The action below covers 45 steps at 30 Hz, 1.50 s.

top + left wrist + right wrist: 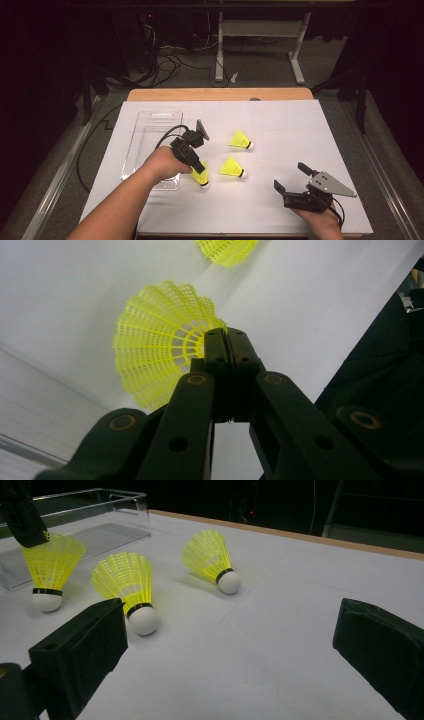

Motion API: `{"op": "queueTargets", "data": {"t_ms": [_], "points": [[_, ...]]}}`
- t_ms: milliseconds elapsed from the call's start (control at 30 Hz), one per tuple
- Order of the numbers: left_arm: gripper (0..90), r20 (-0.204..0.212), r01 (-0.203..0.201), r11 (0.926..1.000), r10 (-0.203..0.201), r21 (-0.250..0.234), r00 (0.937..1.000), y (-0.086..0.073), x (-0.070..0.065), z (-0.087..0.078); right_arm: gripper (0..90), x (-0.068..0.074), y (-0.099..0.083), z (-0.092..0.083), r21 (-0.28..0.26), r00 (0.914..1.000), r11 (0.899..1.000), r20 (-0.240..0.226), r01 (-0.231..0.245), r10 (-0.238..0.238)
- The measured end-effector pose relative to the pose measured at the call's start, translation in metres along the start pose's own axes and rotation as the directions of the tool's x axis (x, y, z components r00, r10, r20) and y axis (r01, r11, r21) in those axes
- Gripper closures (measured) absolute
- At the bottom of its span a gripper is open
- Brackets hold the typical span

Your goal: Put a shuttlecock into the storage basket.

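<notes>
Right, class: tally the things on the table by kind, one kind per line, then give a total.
Shuttlecocks: 3, one held upright by its skirt in the left gripper, two lying on their sides
Clear tray: 1
Grippers: 2, the right gripper open and resting on the table
Total: 6

No text, label, brand, number or sign can be read in any of the views.
</notes>
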<state>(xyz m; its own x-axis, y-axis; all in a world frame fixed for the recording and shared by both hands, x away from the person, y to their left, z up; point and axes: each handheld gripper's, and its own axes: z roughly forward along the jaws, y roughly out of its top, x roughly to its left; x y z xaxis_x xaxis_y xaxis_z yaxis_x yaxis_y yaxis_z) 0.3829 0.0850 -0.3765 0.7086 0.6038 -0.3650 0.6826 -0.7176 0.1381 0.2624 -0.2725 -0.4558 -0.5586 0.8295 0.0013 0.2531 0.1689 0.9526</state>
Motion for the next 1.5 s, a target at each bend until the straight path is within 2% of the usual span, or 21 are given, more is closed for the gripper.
{"op": "queueTargets", "data": {"t_ms": [200,433,800,900,1233,1500], "points": [[89.7,-0.022,-0.018,0.9998,0.018,-0.01,0.9996,0.001,-0.006,-0.01,1.7,-0.001,0.0,0.0,0.0,1.0,1.0,0.001,-0.002,0.002],[89.7,-0.072,-0.031,0.9991,0.029,-0.03,0.997,0.0,-0.013,-0.03,1.7,-0.001,-0.001,0.0,0.001,1.0,1.0,0.001,-0.001,0.001],[89.7,-0.097,-0.07,0.9971,0.067,-0.03,0.993,0.001,-0.027,-0.062,1.7,0.0,-0.001,0.001,0.005,1.0,1.0,0.0,0.001,-0.001],[89.7,-0.103,-0.071,0.9971,0.068,-0.028,0.9923,0.0,-0.029,-0.068,1.7,0.0,-0.001,0.001,0.006,1.0,1.0,-0.001,0.001,-0.001],[89.7,-0.12,-0.056,0.9959,0.047,-0.071,0.9916,-0.006,-0.028,-0.092,1.7,-0.001,-0.001,0.0,0.003,1.0,1.0,0.002,-0.004,0.004],[89.8,-0.117,-0.043,0.9954,0.033,-0.086,0.9926,-0.014,-0.022,-0.099,1.7,-0.001,-0.001,0.0,0.002,1.0,1.0,0.001,-0.005,0.005]]}}
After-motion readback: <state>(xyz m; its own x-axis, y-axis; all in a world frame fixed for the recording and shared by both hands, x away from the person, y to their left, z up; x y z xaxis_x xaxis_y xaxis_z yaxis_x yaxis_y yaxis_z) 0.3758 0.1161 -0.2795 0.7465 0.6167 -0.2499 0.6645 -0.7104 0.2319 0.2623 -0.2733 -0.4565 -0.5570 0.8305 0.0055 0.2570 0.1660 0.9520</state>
